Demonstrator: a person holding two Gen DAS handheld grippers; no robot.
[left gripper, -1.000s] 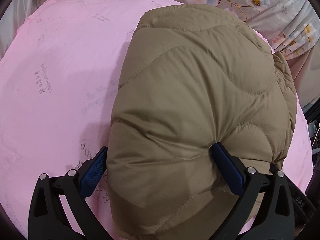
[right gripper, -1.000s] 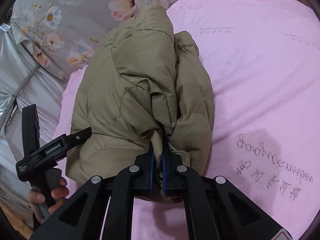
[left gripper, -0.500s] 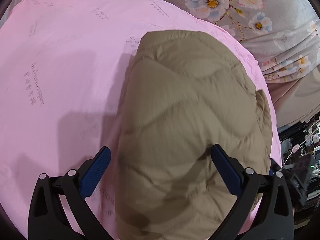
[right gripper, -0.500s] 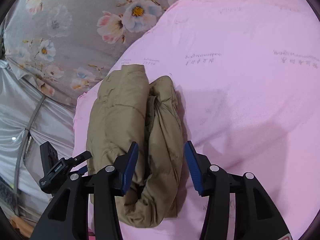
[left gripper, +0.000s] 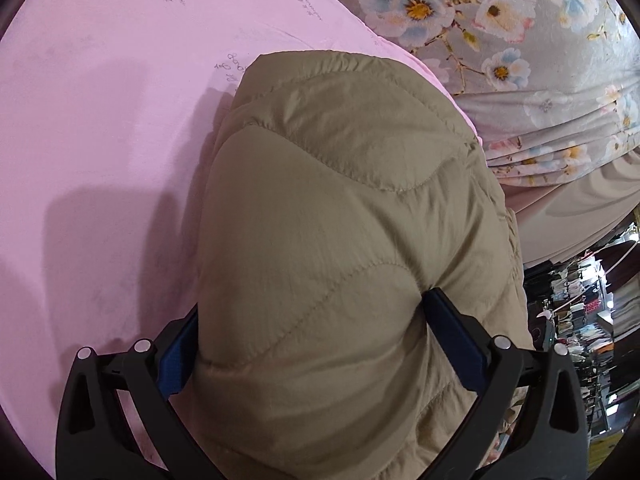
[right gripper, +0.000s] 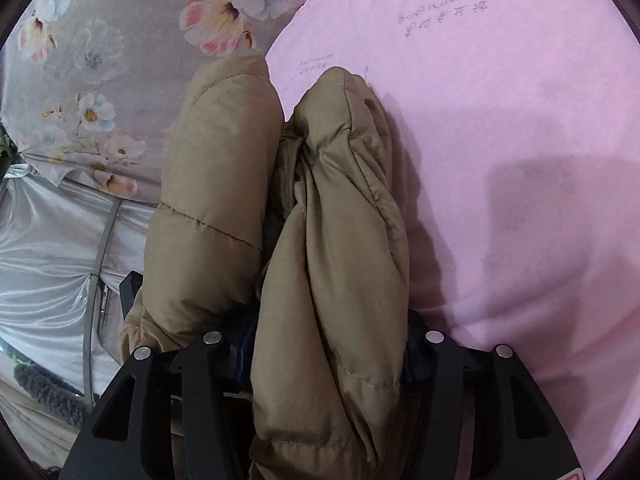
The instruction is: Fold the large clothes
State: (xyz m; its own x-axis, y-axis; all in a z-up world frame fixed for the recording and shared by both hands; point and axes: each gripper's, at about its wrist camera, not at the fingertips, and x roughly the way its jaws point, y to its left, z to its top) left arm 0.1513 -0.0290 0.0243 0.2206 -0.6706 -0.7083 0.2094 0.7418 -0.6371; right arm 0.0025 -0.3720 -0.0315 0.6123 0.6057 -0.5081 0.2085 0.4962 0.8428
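Note:
A tan quilted puffer jacket (left gripper: 344, 240) is folded into a thick bundle on a pink sheet (left gripper: 100, 140). My left gripper (left gripper: 316, 336) has its jaws wide apart around one end of the bundle, with the blue pads pressed into the padding on both sides. In the right wrist view the jacket (right gripper: 320, 240) shows as two thick folded rolls. My right gripper (right gripper: 324, 344) straddles the right-hand roll, its jaws part open and touching the fabric on both sides.
A grey floral bedspread (left gripper: 520, 60) lies beyond the pink sheet and also shows in the right wrist view (right gripper: 120, 60). A silvery cover (right gripper: 48, 260) is at the left. A cluttered dark area (left gripper: 580, 320) lies off the bed's edge at the right.
The right gripper let go of the jacket's fold, opened, drew back, then came in again around one roll. The left gripper stayed wide around the bundle, which has shifted toward the bed's edge.

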